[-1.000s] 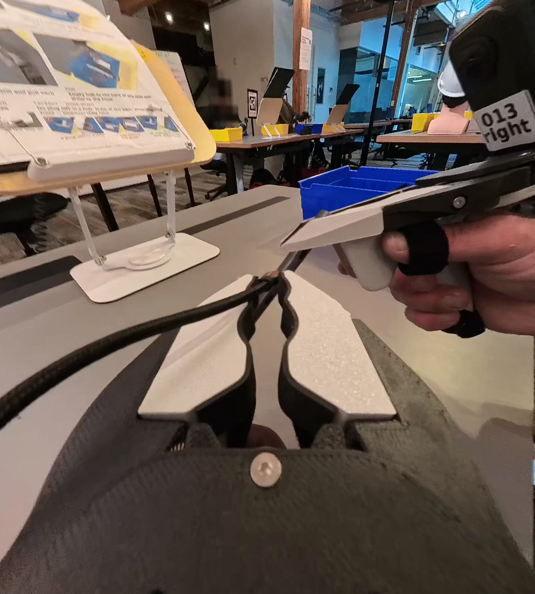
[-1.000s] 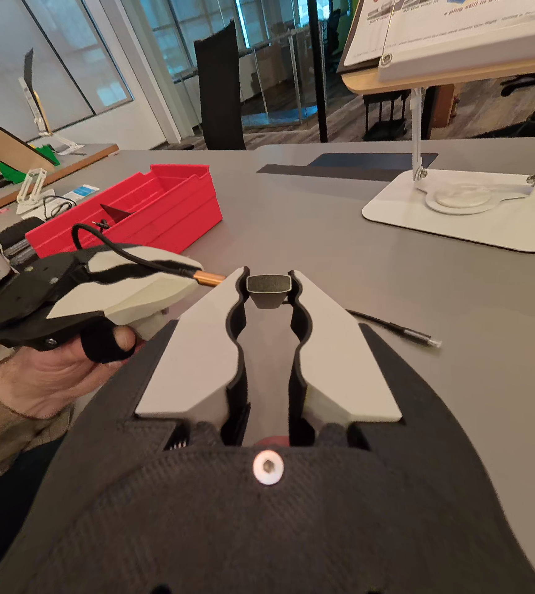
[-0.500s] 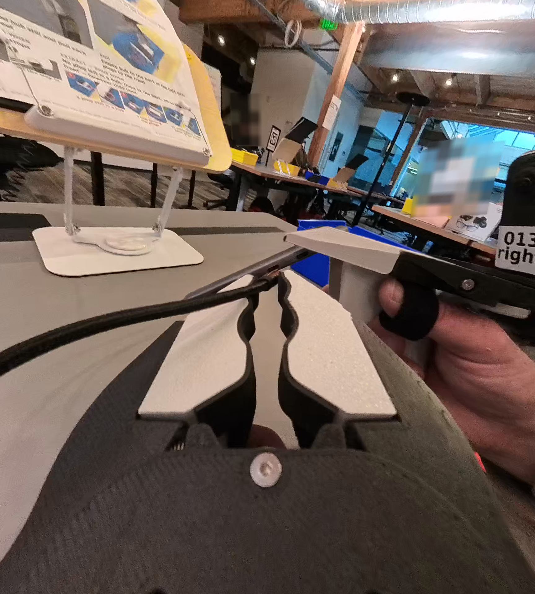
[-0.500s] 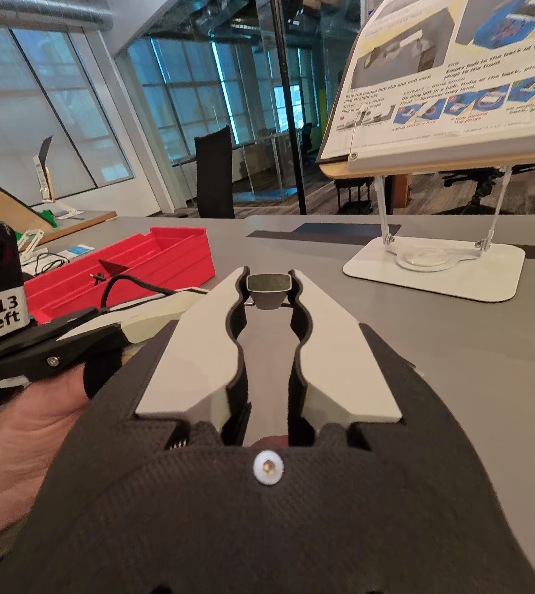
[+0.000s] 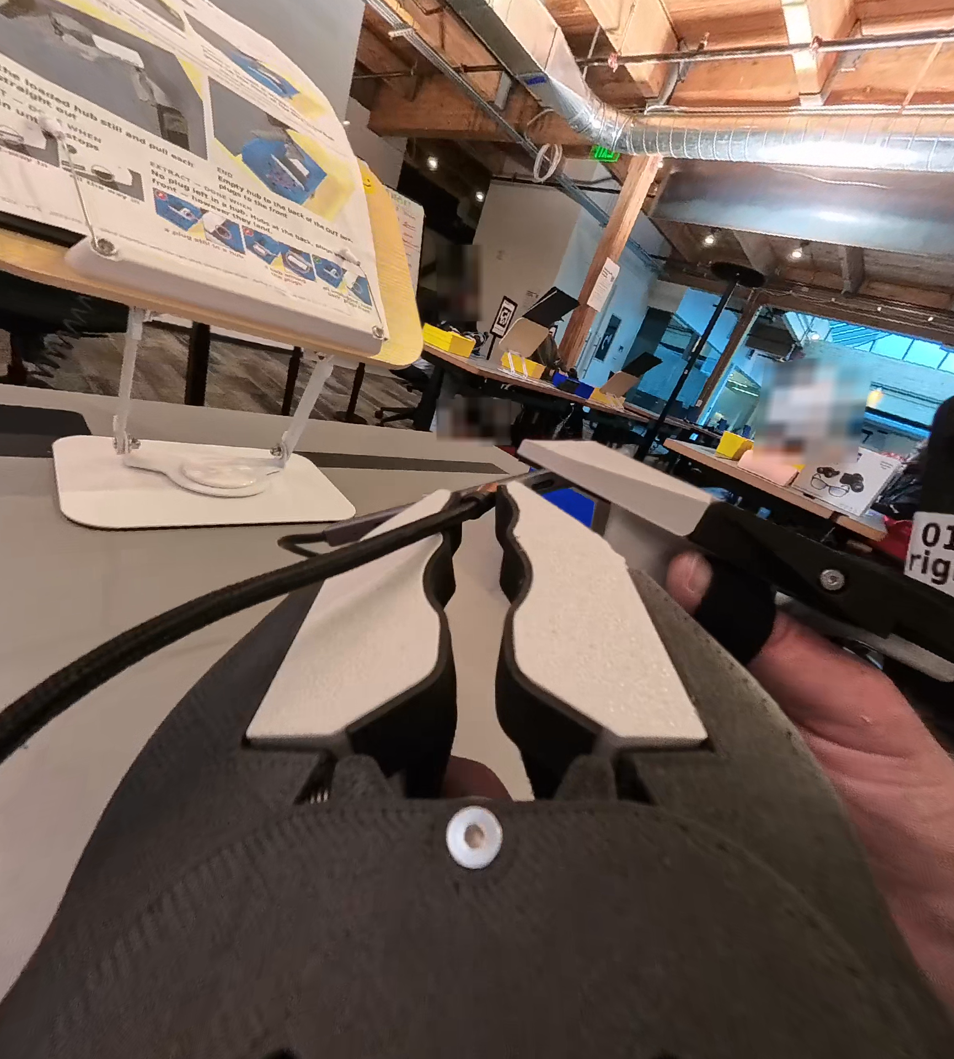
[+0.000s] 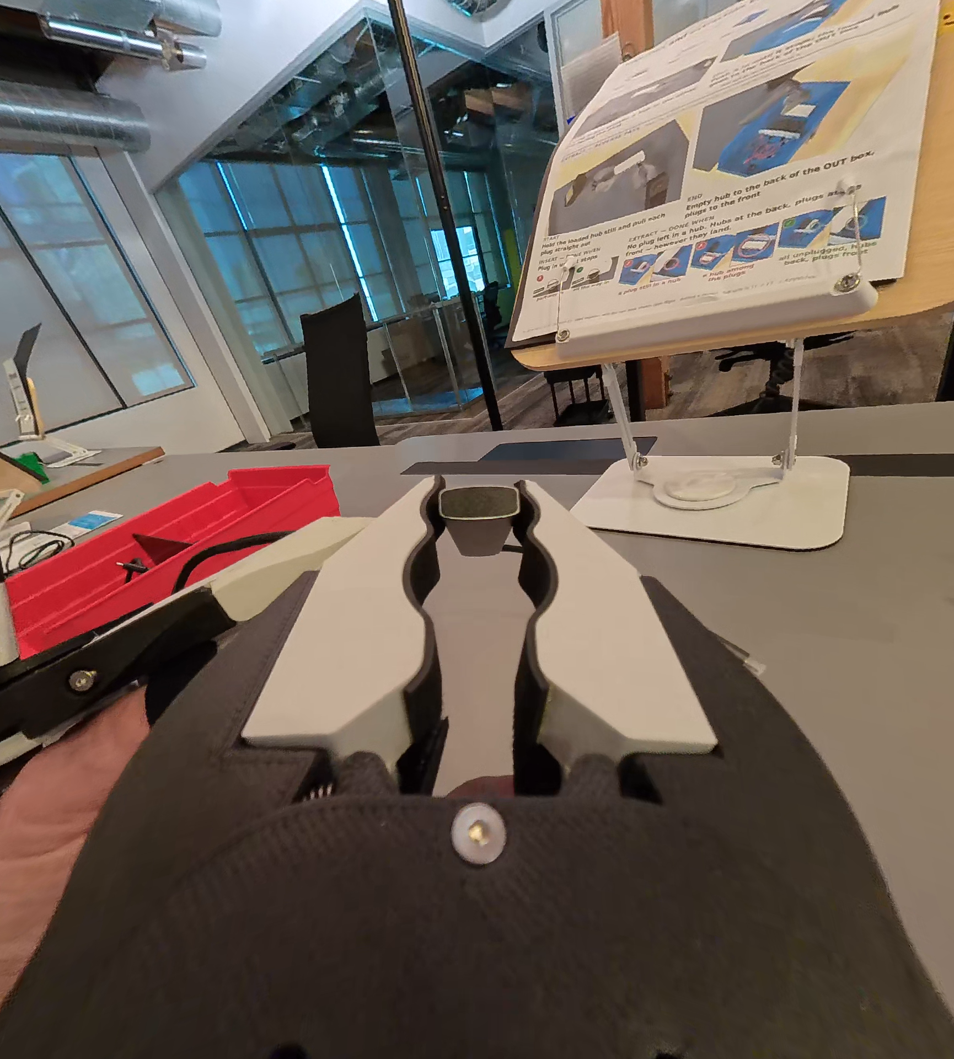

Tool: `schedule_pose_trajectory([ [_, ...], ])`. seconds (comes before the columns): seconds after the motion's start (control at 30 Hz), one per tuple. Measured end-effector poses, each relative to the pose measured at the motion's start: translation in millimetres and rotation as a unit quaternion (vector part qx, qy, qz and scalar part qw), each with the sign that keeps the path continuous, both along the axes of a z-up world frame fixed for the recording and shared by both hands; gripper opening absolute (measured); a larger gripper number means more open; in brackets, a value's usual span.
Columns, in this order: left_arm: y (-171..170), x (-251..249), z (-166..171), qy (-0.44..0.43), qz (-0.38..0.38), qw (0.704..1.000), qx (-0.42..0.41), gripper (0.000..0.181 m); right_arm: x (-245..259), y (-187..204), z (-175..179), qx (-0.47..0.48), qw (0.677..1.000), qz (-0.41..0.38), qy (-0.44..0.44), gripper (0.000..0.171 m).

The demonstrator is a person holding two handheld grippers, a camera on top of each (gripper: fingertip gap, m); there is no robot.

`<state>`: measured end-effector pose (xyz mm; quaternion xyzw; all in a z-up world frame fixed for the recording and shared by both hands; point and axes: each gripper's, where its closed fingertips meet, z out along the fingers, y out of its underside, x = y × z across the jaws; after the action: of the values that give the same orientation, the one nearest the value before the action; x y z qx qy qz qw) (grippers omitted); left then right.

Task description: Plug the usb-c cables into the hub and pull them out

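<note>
Standing at eleven o'clock of the left wrist view, the instruction stand [image 5: 205, 487] faces the person across the grey table [image 5: 33, 601], seemingly so its sheet can be read while both tools work in the air just above the tabletop. Held nearly shut, the right gripper [image 6: 477, 504] clamps the dark hub [image 6: 477, 518] between its tips, probably to steady it. The left gripper [image 5: 477, 495], at nine o'clock of the hub, has its fingers pinched on the braided usb-c cable [image 5: 234, 596] near the plug, whose seating I cannot tell.
</note>
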<state>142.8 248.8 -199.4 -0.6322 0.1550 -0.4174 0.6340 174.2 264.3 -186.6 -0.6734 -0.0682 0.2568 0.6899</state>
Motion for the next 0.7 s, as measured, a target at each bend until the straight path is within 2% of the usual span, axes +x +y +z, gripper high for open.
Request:
schedule_pose_trajectory([
  [0.27,1.1,10.0,2.0,0.016,0.022,1.000,0.007,0.011,9.9,2.3,3.5,0.000,1.000,-0.022,0.017,0.021],
  [0.7,1.7,17.2,0.9,0.004,0.018,1.000,-0.013,0.011,18.5,1.9,7.8,0.013,0.999,-0.026,0.026,0.021],
])
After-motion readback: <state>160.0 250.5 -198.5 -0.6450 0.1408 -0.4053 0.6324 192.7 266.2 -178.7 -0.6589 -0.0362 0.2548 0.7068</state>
